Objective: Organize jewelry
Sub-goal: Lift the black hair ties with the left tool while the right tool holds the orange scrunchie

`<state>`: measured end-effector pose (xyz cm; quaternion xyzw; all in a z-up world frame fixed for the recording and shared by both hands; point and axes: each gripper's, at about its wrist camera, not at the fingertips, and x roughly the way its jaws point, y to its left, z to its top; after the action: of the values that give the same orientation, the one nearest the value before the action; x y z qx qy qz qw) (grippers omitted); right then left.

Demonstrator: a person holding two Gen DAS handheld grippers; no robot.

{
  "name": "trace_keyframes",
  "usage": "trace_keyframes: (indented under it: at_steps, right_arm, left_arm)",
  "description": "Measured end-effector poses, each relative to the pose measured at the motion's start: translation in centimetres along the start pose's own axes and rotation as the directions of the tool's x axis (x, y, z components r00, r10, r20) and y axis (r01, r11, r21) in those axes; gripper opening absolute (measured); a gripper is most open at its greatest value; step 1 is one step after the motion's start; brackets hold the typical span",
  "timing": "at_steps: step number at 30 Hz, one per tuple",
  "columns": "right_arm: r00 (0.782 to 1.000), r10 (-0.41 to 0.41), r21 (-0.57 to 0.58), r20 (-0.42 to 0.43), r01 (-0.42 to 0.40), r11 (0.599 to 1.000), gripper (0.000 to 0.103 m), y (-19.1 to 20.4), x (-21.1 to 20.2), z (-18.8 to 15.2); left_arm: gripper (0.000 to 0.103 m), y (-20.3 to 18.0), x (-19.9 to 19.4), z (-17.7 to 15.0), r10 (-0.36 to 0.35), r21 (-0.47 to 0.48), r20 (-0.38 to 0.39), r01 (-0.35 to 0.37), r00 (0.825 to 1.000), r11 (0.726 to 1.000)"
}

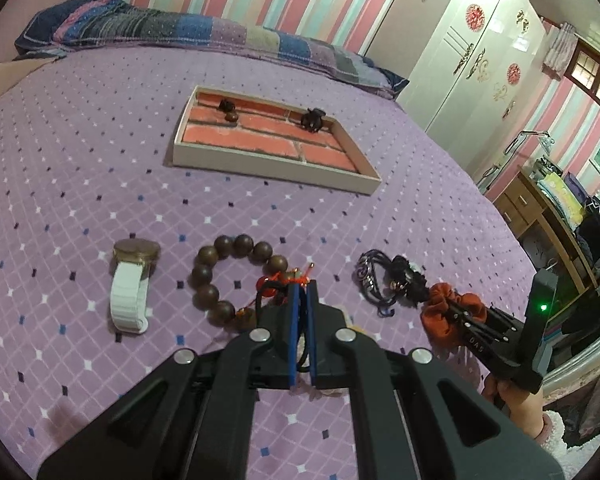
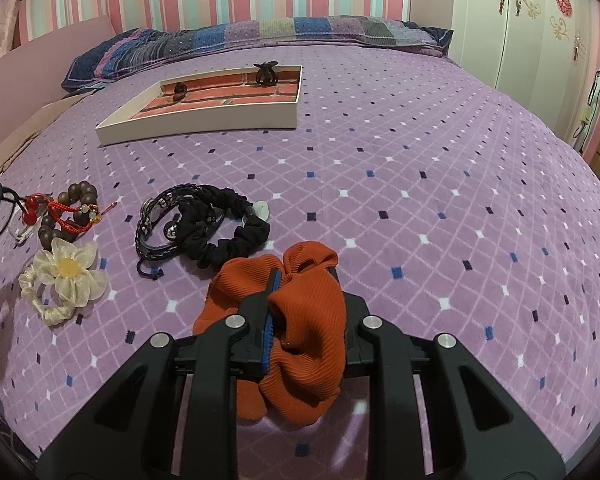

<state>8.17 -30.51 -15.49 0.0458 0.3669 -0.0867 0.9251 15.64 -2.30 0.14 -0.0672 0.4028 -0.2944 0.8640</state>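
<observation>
Purple checked bedspread [image 2: 420, 168] covers the bed; shallow tray [image 2: 204, 122] w/ brick-print liner sits far side, dark hair claw [image 2: 266, 73] inside. Right gripper [image 2: 304, 276] clamped on orange scrunchie [image 2: 308, 320]. Left gripper [image 1: 303, 286] pinched together on a thin black cord [image 1: 269, 291] by the wooden bead bracelet [image 1: 228, 276]; white-strap watch [image 1: 132, 284] lies just left of it

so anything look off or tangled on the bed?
Yes: the black scrunchie and braided bracelet lie tangled in one heap, and red cords lie draped across the wooden bead bracelet. Nothing looks damaged.
</observation>
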Motion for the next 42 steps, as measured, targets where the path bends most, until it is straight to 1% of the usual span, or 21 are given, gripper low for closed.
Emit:
trace_keyframes:
  at_steps: [7,13,18,28,32,37,42]
  right_arm:
    - [1.000,0.002,0.002,0.001,-0.002,1.000,0.023,-0.1,0.1,0.0]
    - [1.000,0.003,0.004,0.002,-0.003,1.000,0.023,-0.1,0.1,0.0]
    - [1.000,0.003,0.004,0.002,-0.003,1.000,0.023,-0.1,0.1,0.0]
    - [1.000,0.006,0.001,0.006,-0.006,1.000,0.023,-0.1,0.0,0.2]
    - [1.000,0.008,-0.002,0.017,-0.008,1.000,0.022,-0.1,-0.3,0.8]
    - [1.000,0.006,-0.010,0.022,-0.006,1.000,0.022,0.1,-0.6,1.1]
    - [1.000,0.004,-0.011,0.017,-0.004,1.000,0.022,0.2,-0.4,1.4]
  left_arm:
    - [0.004,-0.1,-1.2,0.7,0.001,0.004,0.031,-0.001,1.000,1.000]
    - [0.004,-0.1,-1.6,0.8,-0.011,-0.002,0.036,0.012,0.999,1.000]
    - [0.004,-0.3,-1.6,0.9,0.003,0.004,0.037,-0.003,0.999,1.000]
    - [0.004,-1.2,-0.1,1.1,0.082,0.045,0.011,-0.082,0.997,0.996]
    - [0.004,-2.2,0.1,1.3,0.112,0.072,0.017,-0.112,0.994,0.991]
    - [0.004,-4.1,-0.1,1.6,0.164,0.121,0.042,-0.168,0.986,0.978]
    - [0.004,-5.5,0.4,1.7,0.181,0.152,0.038,-0.185,0.983,0.971]
